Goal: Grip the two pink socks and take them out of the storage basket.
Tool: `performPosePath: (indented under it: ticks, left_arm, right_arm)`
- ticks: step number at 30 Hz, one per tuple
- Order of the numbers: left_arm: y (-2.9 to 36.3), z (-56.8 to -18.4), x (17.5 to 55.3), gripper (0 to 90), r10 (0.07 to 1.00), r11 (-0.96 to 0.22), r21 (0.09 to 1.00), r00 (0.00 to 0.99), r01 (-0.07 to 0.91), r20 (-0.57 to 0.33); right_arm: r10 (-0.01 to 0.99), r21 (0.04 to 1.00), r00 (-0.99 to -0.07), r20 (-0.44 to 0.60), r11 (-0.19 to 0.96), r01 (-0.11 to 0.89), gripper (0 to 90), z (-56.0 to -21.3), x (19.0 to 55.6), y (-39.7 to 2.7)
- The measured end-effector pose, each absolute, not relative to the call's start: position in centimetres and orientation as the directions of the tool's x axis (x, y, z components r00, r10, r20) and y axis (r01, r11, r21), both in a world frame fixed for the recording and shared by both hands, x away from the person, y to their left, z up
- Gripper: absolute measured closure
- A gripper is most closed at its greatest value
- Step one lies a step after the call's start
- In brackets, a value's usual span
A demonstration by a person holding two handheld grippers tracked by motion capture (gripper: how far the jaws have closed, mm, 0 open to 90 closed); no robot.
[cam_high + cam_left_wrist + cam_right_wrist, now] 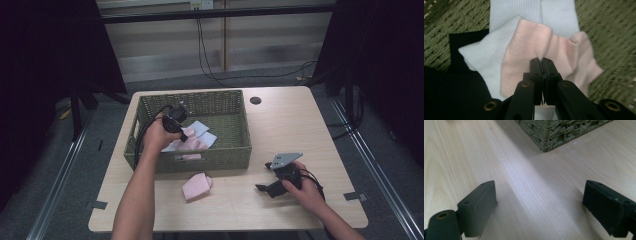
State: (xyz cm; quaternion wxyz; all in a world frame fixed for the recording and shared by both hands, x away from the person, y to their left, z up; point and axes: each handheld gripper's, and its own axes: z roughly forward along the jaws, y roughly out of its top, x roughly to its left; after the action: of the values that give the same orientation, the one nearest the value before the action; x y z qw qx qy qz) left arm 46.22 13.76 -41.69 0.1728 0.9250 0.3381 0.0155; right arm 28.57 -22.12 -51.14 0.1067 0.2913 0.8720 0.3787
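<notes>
A green wicker basket [200,161] stands on the table's left half. My left gripper [184,136] reaches down into it, jaws shut on a fold of a pink sock [529,42]. That pink sock [192,145] lies on white socks [486,57] and a black cloth [461,82] on the basket floor [609,30]. A second pink sock [196,186] lies folded on the table just in front of the basket. My right gripper [263,176] rests low at the front right, open, with bare wood between its jaws [539,197].
The light wooden table [290,125] has a round cable hole [255,100] at the back. The basket's corner [554,132] stands ahead of the right gripper. Black cables hang behind the table, with dark curtains on both sides.
</notes>
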Motion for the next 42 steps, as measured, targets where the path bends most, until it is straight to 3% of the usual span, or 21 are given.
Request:
performPosePath:
  ticks: [13,42]
  left_arm:
    - [15.4,-37.1,45.4,88.0,0.655,-0.652,0.367,0.737,0.663,-0.168]
    - [15.8,-30.2,44.0,87.7,0.619,-0.648,0.408,0.757,0.643,-0.21]
  right_arm:
    - [0.588,0.724,-0.808,0.032,0.544,0.424,11.0,-51.1,28.6,-22.1]
    - [0.588,0.724,-0.808,0.032,0.544,0.425,11.0,-51.1,28.6,-22.1]
